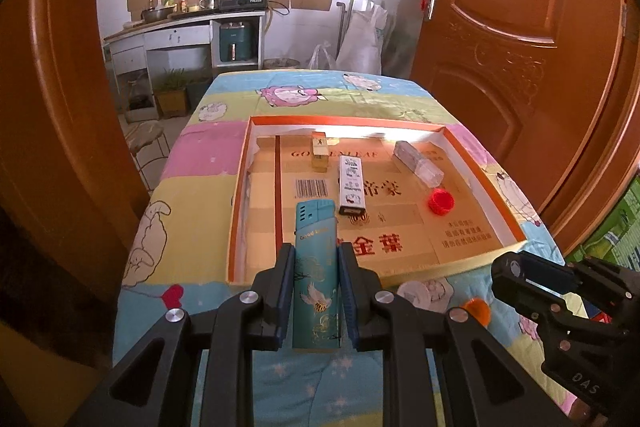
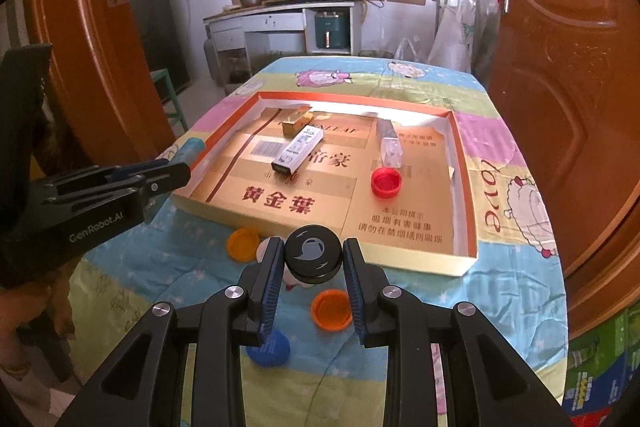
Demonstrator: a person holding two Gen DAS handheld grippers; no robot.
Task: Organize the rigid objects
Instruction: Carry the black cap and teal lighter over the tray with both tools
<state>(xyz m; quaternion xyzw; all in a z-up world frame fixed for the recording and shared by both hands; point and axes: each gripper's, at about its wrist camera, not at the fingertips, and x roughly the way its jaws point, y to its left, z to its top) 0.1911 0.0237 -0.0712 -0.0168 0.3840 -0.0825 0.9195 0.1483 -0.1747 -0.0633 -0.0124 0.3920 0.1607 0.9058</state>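
Observation:
My left gripper (image 1: 315, 259) is shut on a teal lighter (image 1: 316, 275) that stands upright between its pads, just short of the near wall of the shallow cardboard tray (image 1: 240, 203). My right gripper (image 2: 313, 255) is shut on a black round cap (image 2: 313, 254), held over the cloth near the tray's (image 2: 466, 211) front edge. In the tray lie a white lighter (image 1: 351, 185), a yellow lighter (image 1: 321, 151), a clear plastic piece (image 1: 418, 163) and a red cap (image 1: 441, 201). The right view shows the left gripper (image 2: 176, 171) at the tray's left corner.
Two orange caps (image 2: 331, 309) (image 2: 243, 244) and a blue cap (image 2: 269, 347) lie on the patterned cloth below my right gripper. Brown doors (image 1: 520, 39) flank the table. A stool (image 1: 146, 143) stands at the left. A kitchen counter (image 1: 188, 23) is behind.

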